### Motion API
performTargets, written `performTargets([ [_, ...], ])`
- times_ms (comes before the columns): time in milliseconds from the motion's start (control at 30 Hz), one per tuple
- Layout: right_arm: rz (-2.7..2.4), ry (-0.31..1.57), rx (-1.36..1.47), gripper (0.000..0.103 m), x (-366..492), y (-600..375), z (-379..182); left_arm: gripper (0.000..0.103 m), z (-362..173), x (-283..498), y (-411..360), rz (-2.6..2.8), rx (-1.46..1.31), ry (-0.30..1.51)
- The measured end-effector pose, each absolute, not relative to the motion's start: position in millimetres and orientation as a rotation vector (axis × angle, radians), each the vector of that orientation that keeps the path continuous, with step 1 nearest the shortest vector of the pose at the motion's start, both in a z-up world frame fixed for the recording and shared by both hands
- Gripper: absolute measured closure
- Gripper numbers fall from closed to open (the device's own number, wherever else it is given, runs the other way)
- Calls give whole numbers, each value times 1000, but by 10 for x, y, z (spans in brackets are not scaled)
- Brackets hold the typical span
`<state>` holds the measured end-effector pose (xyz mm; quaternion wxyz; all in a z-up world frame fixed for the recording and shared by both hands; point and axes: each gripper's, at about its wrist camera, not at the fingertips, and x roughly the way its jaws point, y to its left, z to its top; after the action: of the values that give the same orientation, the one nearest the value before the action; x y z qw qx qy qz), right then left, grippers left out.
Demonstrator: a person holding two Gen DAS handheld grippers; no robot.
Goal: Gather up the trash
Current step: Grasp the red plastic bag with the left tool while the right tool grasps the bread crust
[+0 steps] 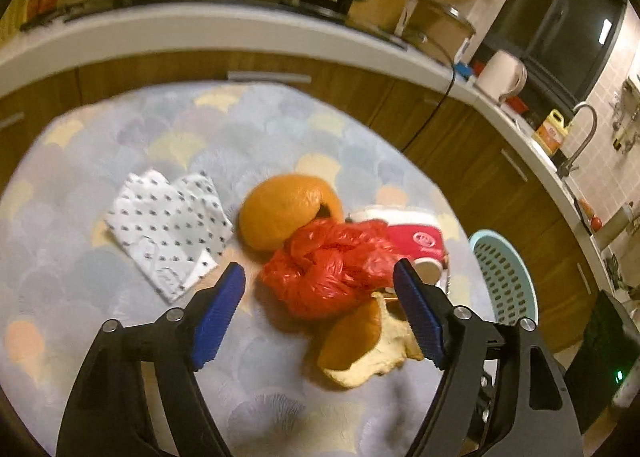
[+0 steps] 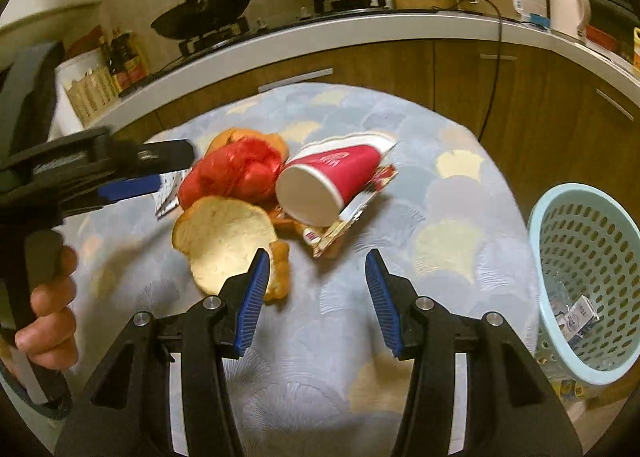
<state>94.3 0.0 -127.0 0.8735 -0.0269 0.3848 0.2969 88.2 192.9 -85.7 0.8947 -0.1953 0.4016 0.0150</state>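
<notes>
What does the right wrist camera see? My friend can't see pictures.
The open right gripper hovers over a pastel scallop-patterned table with trash: a tipped red paper cup, a crumpled red plastic bag and pale orange peel. A light-blue perforated plastic basket stands at right.

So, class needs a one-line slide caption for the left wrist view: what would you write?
Open left gripper poised over a red plastic bag among orange peels, a paper cup and a napkin.
</notes>
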Motion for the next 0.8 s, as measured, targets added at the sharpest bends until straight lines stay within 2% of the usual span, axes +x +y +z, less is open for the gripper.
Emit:
performTargets([
  [233, 637, 851, -54, 56, 1010, 8, -1400, 26, -1073, 1099, 1919, -11, -423, 866],
  [333, 642, 843, -79, 56, 1000, 49, -1394, 29, -1137, 1150, 1899, -39, -450, 882],
  [500, 647, 848, -109, 56, 998, 113, -1405, 50, -1158, 1157, 1865, -72, -464, 874],
  [567, 650, 854, -104, 56, 1010, 103, -1411, 56, -1133, 1121, 1871, -79, -470, 857],
  [800, 664, 868, -100, 44, 1014, 148, -1411, 58, -1035, 838, 1924, -79, -472, 783],
])
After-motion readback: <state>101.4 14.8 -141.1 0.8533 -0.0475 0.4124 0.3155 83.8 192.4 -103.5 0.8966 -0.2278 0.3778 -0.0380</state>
